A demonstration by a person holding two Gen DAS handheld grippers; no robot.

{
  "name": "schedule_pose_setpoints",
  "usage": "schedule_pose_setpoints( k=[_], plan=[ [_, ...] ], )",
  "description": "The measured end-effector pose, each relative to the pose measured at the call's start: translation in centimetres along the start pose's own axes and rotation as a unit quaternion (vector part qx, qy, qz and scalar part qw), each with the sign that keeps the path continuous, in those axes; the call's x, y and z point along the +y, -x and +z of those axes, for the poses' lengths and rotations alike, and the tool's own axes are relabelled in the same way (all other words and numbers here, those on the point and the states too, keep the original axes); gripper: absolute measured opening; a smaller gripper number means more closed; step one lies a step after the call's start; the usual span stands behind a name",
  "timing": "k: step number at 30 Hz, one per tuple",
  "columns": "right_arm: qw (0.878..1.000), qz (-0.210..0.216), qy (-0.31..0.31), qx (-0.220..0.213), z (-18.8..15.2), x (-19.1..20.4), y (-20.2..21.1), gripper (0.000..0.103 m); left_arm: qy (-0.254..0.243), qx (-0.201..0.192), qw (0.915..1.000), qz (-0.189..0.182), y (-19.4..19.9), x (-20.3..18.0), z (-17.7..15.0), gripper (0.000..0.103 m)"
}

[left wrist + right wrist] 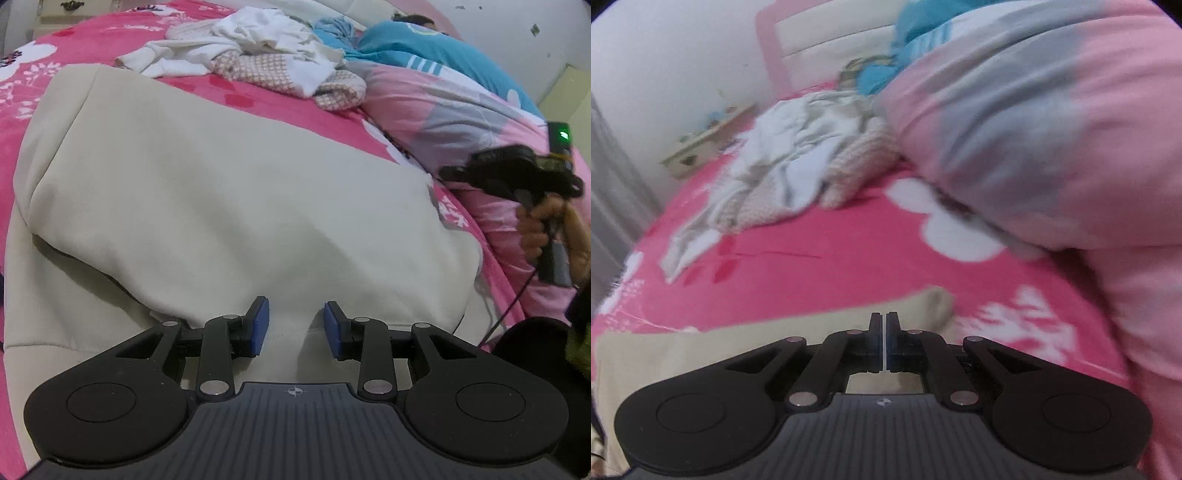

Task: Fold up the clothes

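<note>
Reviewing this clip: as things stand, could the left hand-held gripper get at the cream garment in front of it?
Probably yes. The left hand-held gripper has its jaws apart right over the cream garment, and nothing lies between them. The right hand-held gripper is off to the side, clear of the way.

A cream garment [229, 206], folded over on itself, fills the middle of the view on a pink flowered bedspread [92, 40], and the left gripper [295, 326] hangs over its near edge at 6 o'clock with its blue pads [259, 325] apart and nothing between them. Toward 12 o'clock lies a heap of white and checked clothes [266, 62], and past it at 1 o'clock a pink and grey quilt [436, 107] with blue fabric [424, 44] above it. At 3 o'clock a hand [543, 229] grips the right gripper [513, 173], which is blurred, so its jaws cannot be read here.
</note>
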State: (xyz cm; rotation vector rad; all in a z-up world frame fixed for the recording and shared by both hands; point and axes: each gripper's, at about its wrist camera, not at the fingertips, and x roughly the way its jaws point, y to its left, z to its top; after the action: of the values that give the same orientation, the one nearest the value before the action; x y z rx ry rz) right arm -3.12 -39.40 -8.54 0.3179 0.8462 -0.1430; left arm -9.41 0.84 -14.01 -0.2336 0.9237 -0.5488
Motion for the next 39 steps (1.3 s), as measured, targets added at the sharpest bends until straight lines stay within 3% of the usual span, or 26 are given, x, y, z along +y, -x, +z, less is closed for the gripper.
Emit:
schedule_pose_setpoints(
  k=[2, 5, 9, 12, 14, 17, 20, 24, 27, 30, 31, 33, 36, 39],
  plan=[
    [0.999, -0.032, 0.007, 0.028, -0.7, -0.9, -3.7, 0.000, 0.002, -0.006, 1.0000, 0.000, 0.2, -0.1, -0.3, 0.033],
    [0.998, -0.007, -0.069, 0.007, -0.6, -2.7, -3.2, 0.000, 0.002, -0.015, 0.9999, 0.001, 0.9, 0.0, -0.4, 0.033],
    [0.998, -0.020, -0.012, -0.052, -0.9, -0.5, 1.1, 0.002, 0.012, -0.065, 0.9977, -0.015, 3.2, 0.6, 0.4, 0.034],
    [0.998, 0.016, 0.013, -0.064, -1.1, 1.9, 2.8, 0.002, 0.031, -0.128, 0.9913, -0.003, 5.1, 2.0, 2.7, 0.038],
    [0.996, 0.039, 0.037, -0.066, -1.1, 4.4, 3.2, 0.002, 0.052, -0.161, 0.9846, 0.045, 5.6, 3.3, 4.5, 0.039],
    [0.991, 0.092, 0.076, -0.058, -1.3, 9.2, 3.3, 0.002, 0.106, -0.138, 0.9778, 0.118, 4.2, 6.4, 5.8, 0.040],
    [0.980, 0.156, 0.116, -0.036, -1.5, 14.9, 2.4, 0.002, 0.152, -0.061, 0.9742, 0.155, 1.5, 9.2, 4.4, 0.036],
    [0.955, 0.240, 0.174, 0.011, -2.4, 23.4, -0.1, 0.002, 0.125, -0.074, 0.9760, 0.163, 2.0, 8.5, 2.6, 0.037],
    [0.941, 0.262, 0.210, 0.045, -3.6, 29.2, -3.0, 0.002, 0.120, -0.080, 0.9760, 0.163, 2.1, 8.4, 2.2, 0.037],
    [0.938, 0.227, 0.243, 0.099, -5.6, 32.5, -7.9, 0.003, 0.117, -0.088, 0.9764, 0.159, 2.1, 8.5, 1.9, 0.037],
    [0.938, 0.213, 0.242, 0.125, -6.4, 32.8, -9.7, 0.001, 0.113, -0.091, 0.9767, 0.158, 2.2, 8.5, 1.7, 0.037],
    [0.940, 0.228, 0.216, 0.130, -6.9, 31.8, -11.1, 0.000, 0.104, -0.097, 0.9772, 0.158, 2.3, 8.3, 1.1, 0.037],
    [0.942, 0.244, 0.178, 0.149, -4.7, 30.9, -10.0, 0.001, 0.087, -0.104, 0.9781, 0.158, 2.2, 8.1, 0.8, 0.037],
    [0.947, 0.253, 0.145, 0.136, -2.5, 30.4, -8.7, 0.009, 0.075, -0.108, 0.9787, 0.158, 2.2, 8.0, 0.6, 0.038]
  ],
)
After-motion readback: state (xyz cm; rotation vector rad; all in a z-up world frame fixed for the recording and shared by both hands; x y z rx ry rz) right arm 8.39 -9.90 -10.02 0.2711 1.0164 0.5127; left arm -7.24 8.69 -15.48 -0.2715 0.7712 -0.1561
